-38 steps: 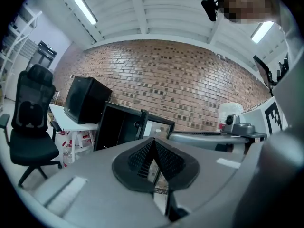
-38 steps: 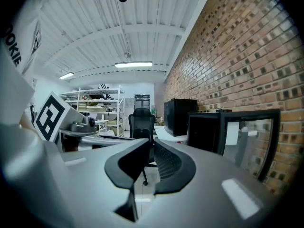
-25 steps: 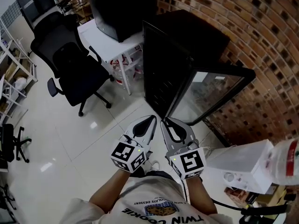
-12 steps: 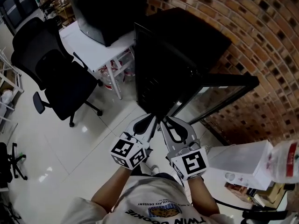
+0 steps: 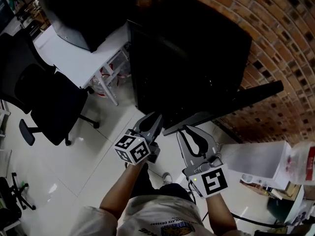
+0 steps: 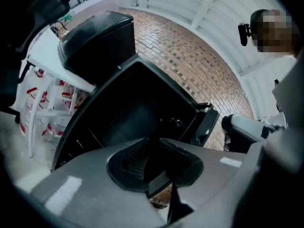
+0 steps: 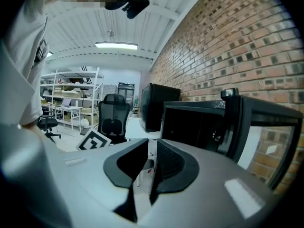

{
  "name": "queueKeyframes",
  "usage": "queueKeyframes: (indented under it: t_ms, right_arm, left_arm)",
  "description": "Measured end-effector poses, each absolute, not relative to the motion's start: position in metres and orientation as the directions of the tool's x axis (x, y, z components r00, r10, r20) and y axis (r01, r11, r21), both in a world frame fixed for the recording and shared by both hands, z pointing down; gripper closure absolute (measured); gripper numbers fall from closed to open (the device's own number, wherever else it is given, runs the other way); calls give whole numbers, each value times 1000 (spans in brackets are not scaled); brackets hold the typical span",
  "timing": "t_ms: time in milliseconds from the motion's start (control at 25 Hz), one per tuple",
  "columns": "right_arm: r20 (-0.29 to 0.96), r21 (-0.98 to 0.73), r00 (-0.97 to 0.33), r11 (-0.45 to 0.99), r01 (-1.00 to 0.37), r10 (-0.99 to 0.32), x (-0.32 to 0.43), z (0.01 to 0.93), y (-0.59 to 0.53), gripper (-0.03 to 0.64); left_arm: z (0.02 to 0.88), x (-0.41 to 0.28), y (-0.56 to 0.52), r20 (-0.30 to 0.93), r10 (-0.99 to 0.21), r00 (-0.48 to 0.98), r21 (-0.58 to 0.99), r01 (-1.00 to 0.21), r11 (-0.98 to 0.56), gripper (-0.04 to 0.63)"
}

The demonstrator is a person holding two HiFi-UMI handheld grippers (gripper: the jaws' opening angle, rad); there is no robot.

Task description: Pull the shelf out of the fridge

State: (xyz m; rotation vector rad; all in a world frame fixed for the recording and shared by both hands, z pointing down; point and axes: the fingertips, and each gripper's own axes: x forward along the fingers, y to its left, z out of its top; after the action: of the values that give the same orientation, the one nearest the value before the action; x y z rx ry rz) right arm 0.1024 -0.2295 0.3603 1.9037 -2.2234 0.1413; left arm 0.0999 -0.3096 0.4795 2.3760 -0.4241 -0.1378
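The black fridge stands against the brick wall with its glass door swung open to the right. Its inside is dark; I make out only faint rack lines low on the left, no clear shelf. My left gripper is just in front of the fridge's lower front edge. Its jaws are opening and nothing is between them. My right gripper hangs a little further back and to the right, shut and empty. It faces the fridge and the door.
A white table with a black box stands left of the fridge, with water bottles under it. A black office chair is on the tiled floor at left. A white container sits at right, beside the brick wall.
The view has closed in on the fridge. My left gripper has moved forward to the fridge's front edge; the right one has drifted apart from it, to the right.
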Motion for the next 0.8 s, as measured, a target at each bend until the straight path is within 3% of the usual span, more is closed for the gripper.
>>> queueKeyframes:
  t_ms: [280, 400, 800]
  right_arm:
    - [267, 69, -99, 122, -990, -958, 109, 387, -251, 565]
    - [278, 74, -81, 105, -992, -957, 110, 397, -259, 565]
    - [384, 86, -45, 84, -993, -922, 118, 442, -269, 565]
  left_arm:
    - [560, 135, -359, -7, -286, 958, 791, -169, -588, 501]
    - [590, 155, -369, -24, -251, 968, 820, -124, -559, 426]
    - [664, 194, -419, -63, -270, 961, 935, -38, -353, 419]
